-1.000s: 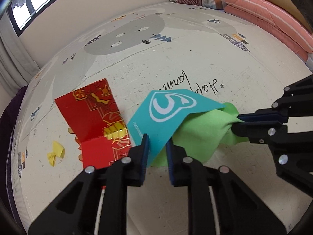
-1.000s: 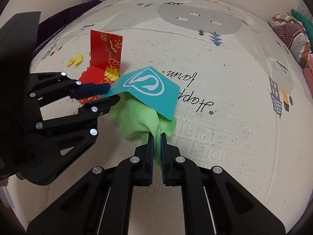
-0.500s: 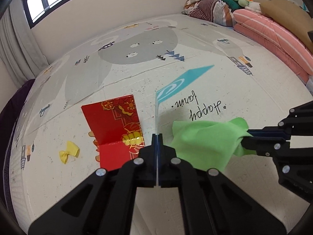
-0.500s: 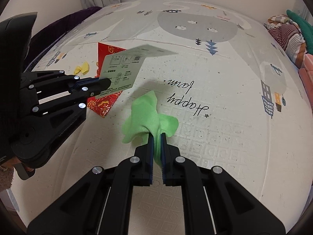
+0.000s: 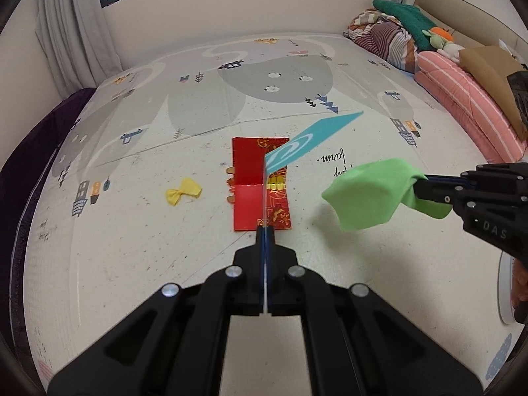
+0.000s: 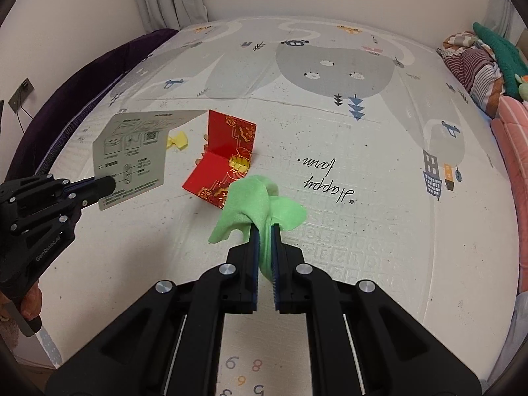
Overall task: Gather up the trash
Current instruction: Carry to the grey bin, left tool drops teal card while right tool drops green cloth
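Note:
My left gripper (image 5: 264,231) is shut on a thin card, teal on one face (image 5: 307,145) and grey with printed text on the other (image 6: 135,155), held edge-on above the play mat. My right gripper (image 6: 263,231) is shut on a crumpled green cloth (image 6: 254,208), lifted off the mat; it shows at the right in the left wrist view (image 5: 373,194). A folded red and gold envelope (image 5: 260,184) lies on the mat between the grippers, one flap standing up (image 6: 231,132). A small yellow wrapper (image 5: 183,191) lies left of it.
A printed foam play mat (image 5: 132,247) covers the floor. Folded pink bedding (image 5: 468,105), striped blankets (image 5: 382,39) and soft toys line the right wall. A dark purple cushion (image 6: 82,76) runs along the left edge. Curtains (image 5: 76,26) hang at the back wall.
Both grippers have lifted and drawn apart. The card came off the green cloth and now stands edge-on. The cloth rose off the mat, and the red envelope is uncovered.

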Available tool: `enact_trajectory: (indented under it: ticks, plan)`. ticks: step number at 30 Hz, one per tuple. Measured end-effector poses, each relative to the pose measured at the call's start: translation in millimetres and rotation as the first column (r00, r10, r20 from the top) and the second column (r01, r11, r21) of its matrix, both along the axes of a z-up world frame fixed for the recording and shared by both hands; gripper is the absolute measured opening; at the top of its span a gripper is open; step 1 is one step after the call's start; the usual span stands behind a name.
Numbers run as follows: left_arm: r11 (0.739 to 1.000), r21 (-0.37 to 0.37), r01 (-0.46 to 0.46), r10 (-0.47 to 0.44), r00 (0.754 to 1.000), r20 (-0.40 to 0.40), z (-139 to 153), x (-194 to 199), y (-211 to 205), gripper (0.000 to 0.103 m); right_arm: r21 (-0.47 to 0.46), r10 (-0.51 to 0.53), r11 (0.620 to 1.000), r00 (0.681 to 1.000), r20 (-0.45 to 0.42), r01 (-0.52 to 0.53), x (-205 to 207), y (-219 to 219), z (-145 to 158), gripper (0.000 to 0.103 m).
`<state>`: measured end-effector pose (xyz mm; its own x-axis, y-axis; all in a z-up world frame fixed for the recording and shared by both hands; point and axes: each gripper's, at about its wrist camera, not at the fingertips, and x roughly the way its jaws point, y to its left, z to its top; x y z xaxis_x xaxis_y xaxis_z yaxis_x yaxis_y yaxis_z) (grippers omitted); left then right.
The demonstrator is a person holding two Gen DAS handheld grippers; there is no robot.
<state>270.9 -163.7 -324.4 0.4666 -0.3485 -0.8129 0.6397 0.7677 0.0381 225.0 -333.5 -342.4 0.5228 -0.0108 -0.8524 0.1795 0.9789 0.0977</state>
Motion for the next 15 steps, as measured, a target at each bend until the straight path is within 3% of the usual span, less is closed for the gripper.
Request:
enact_trajectory:
  ticks: [15]
  plan:
    - [0.998, -0.034, -0.056, 0.056, 0.998, -0.001, 136, -78, 98, 0.001, -0.015, -0.022, 1.000, 0.997, 0.076, 0.023, -85, 69, 150, 0.006]
